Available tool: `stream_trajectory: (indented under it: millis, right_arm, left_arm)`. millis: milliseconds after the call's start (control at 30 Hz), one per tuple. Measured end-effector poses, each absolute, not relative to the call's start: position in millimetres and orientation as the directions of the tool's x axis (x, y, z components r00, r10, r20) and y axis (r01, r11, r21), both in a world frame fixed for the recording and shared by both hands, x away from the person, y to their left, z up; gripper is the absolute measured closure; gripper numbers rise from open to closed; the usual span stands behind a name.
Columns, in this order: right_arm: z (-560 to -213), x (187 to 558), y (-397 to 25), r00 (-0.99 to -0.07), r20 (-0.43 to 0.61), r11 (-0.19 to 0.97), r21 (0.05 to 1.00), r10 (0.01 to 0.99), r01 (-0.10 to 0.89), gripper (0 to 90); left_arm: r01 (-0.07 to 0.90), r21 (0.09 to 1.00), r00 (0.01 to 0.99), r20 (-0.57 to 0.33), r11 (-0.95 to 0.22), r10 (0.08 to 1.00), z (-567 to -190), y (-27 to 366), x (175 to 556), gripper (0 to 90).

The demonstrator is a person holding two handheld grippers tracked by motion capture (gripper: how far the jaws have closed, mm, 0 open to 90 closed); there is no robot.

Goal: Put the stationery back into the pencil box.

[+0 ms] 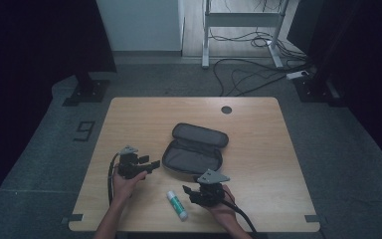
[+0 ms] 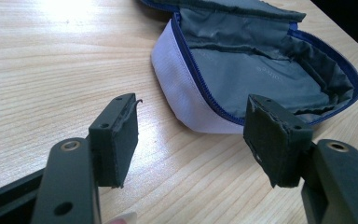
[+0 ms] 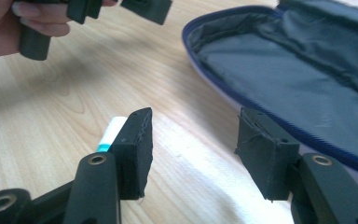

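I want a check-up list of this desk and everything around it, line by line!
Surface: wooden table, bare light wood with a round dark hole near the far edge.
Job's things: grey pouch lying unzipped with its lid folded back; glue stick lying flat near the front edge, outside the pouch.
Clutter: nothing seen.
Grippers: left gripper open, holding nothing, beside the pouch; right gripper open, holding nothing, next to the glue stick.
Cables: one black cable trails from the left gripper; loose cables lie on the floor beyond the table.
Surroundings: grey floor, white frame legs, a number mark on the floor.
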State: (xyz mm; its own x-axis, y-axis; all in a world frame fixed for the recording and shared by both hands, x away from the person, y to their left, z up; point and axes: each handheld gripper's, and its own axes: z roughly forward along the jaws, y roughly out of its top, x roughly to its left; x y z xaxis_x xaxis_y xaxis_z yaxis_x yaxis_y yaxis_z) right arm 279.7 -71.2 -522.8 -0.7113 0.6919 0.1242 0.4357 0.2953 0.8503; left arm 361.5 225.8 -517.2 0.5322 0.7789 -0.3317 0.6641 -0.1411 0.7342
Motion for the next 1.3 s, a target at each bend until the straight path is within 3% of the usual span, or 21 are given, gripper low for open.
stream_trajectory:
  millis: [533,1300]
  right_arm:
    - [-529,263,-47,-0.766,0.134,0.341,0.837,0.629,0.427,44.9]
    - [-543,256,-35,-0.779,0.085,0.420,0.802,0.622,0.423,47.0]
  left_arm:
    - [0.668,0.732,0.520,-0.335,-0.130,0.785,-518,231,362,35.3]
    - [0.670,0.730,0.524,-0.342,-0.130,0.780,-519,230,363,35.5]
